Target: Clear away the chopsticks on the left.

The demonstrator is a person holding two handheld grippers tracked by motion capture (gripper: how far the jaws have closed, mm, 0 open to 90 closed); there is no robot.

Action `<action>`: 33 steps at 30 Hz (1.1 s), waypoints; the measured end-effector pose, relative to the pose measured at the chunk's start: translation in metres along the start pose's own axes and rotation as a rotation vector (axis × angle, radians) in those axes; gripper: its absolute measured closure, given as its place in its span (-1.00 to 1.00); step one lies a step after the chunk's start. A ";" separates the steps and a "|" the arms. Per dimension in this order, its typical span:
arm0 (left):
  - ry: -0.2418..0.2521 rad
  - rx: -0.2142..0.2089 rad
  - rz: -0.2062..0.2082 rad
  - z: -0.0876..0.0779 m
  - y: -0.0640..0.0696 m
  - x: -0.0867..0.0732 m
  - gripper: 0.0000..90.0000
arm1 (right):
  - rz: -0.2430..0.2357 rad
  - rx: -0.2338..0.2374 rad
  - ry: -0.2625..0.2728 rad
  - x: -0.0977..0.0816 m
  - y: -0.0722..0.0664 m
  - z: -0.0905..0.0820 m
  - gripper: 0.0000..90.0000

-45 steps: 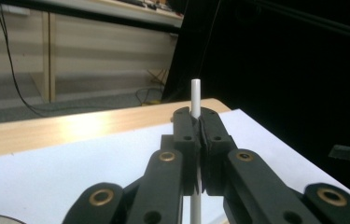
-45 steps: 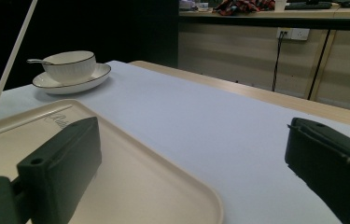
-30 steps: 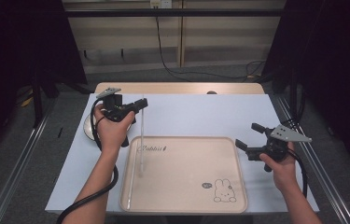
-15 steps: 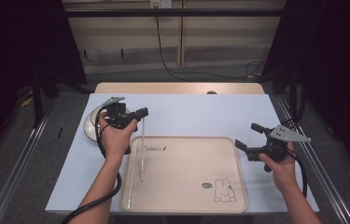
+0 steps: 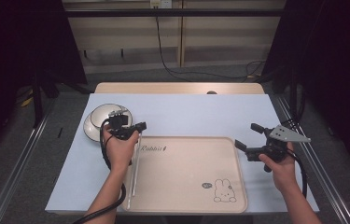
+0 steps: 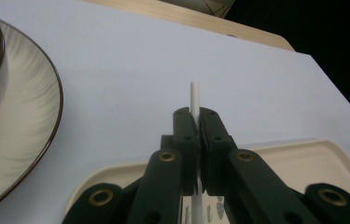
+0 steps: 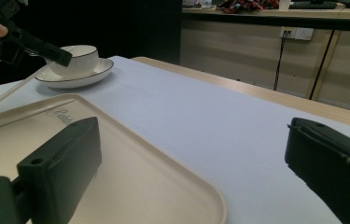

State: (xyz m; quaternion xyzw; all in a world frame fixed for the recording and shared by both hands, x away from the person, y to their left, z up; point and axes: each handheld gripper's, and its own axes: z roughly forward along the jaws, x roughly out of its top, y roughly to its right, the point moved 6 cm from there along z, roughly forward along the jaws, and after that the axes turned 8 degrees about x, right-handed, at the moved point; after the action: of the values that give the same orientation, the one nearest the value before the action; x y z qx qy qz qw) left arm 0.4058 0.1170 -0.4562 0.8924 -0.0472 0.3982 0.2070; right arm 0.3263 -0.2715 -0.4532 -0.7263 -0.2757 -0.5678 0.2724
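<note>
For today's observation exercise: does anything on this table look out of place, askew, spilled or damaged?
Nothing is spilled or broken. One oddity: a thin white stick runs along the left edge of the tray, its far end pinched in the shut left tool. The bowl sits upright on its saucer.

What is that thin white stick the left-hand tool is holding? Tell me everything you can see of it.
The stick is a long, thin, straight white rod, smooth and plastic-looking, perhaps a straw or a chopstick. The left gripper is shut on it near its far end, and a short tip pokes out beyond the jaws. It slants down toward the person, its lower part running along the left edge of the beige tray. Whether that low end rests on the tray is unclear.
</note>
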 end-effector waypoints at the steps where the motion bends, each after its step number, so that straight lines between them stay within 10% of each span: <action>1: -0.002 0.009 -0.005 0.001 -0.001 -0.003 0.94 | 0.002 -0.004 0.000 0.000 0.000 0.000 -0.94; 33: -0.128 0.186 0.018 0.032 -0.023 -0.039 0.90 | 0.004 0.004 0.006 0.001 0.000 0.000 -0.94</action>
State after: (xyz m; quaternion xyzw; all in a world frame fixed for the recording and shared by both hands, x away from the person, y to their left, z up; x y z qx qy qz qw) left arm 0.4071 0.1217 -0.5118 0.9308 -0.0314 0.3451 0.1164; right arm 0.3265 -0.2716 -0.4521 -0.7245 -0.2744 -0.5689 0.2760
